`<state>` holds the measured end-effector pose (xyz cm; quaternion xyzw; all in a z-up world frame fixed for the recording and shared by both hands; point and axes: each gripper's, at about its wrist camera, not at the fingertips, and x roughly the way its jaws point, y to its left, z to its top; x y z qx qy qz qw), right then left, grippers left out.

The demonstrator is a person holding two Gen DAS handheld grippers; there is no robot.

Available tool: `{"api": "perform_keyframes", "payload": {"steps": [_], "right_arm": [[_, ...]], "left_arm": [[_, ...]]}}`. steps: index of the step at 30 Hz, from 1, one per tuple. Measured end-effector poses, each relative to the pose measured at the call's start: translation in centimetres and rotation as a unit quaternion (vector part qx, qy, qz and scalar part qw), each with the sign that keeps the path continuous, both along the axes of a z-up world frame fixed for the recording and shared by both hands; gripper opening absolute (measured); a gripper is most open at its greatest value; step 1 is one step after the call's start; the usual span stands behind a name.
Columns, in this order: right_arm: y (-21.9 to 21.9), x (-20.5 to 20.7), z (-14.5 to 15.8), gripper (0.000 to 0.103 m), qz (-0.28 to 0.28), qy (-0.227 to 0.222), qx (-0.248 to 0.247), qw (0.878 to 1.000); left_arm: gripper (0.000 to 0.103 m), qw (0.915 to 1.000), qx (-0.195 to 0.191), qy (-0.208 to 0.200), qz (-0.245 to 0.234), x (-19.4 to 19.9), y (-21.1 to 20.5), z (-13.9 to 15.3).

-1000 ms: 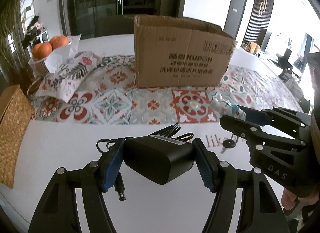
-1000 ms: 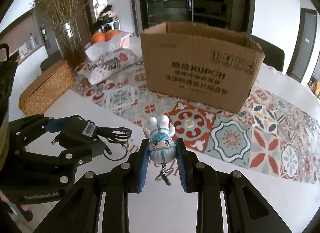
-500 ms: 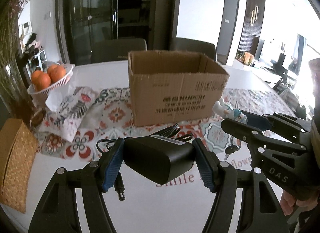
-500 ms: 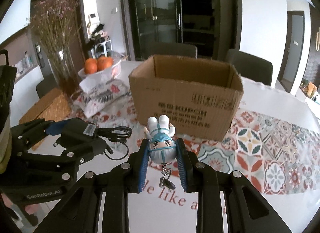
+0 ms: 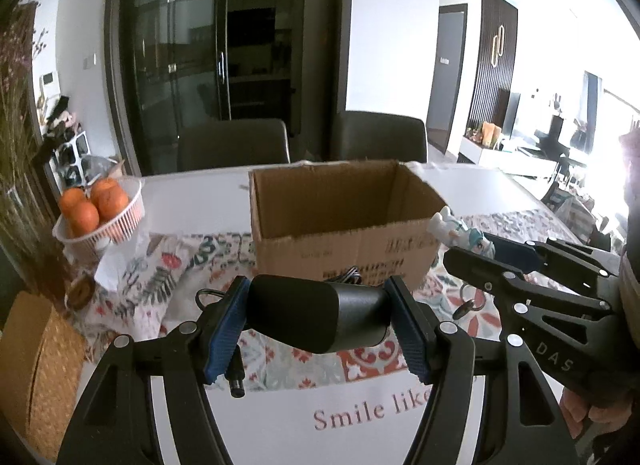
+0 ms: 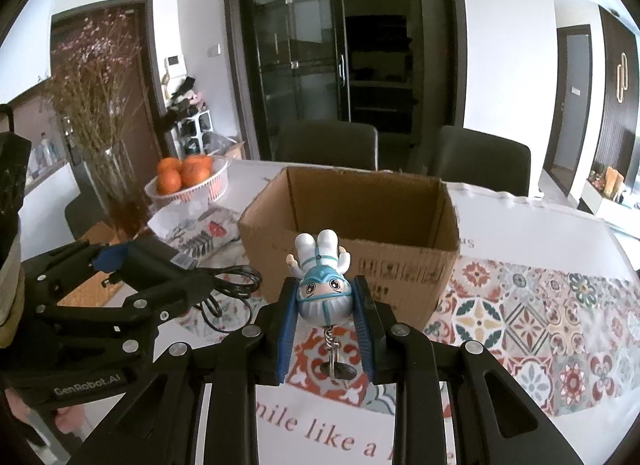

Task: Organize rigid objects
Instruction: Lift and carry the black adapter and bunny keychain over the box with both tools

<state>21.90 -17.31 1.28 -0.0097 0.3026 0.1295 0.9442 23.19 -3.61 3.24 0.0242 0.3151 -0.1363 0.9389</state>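
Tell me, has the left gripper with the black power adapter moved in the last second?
Yes. The left gripper rose: the brown cardboard box now shows its open inside.

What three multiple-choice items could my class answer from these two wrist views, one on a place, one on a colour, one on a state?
1. Where does the white basket of oranges stand?
A. Inside the box
B. On the table, left of the cardboard box
C. On a chair

2. What colour is the power adapter held by the left gripper?
A. Black
B. White
C. Red

3. How is the astronaut figure keychain held by the right gripper?
A. Lying loose on the table
B. Resting inside the box
C. Clamped between the pads, head toward the camera, legs pointing at the box

Answers: 1 B, the basket sits on the table beside the box's left wall; 2 A, its casing is plain black; 3 C, its face looks toward the camera and its ring dangles below.
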Motion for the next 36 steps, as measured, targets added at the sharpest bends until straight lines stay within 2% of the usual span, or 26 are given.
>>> {"api": "perform_keyframes", "payload": {"steps": [8,21,30,36], "right_arm": [[-0.6,2.0,2.0,0.028,-0.012,-0.011,0.005,1.0],[-1.5,6.5,4.2,0.028,-0.023,-0.01,0.008,1.0],[-2.4,10.2,4.8,0.028,-0.025,0.019,0.025,0.999],[-3.0,12.8,4.0,0.028,-0.034,0.045,0.026,0.998]], "left_arm": [[0.067,0.9998,-0.003,-0.017,-0.003,2.5,-0.4,2.1],[0.067,0.9997,-0.001,-0.021,-0.01,7.3,-1.3,4.3],[0.067,0.9998,-0.004,0.006,-0.018,11.6,-1.9,5.2],[0.067,0.9992,-0.006,0.037,-0.013,14.3,-2.2,4.0]]}}
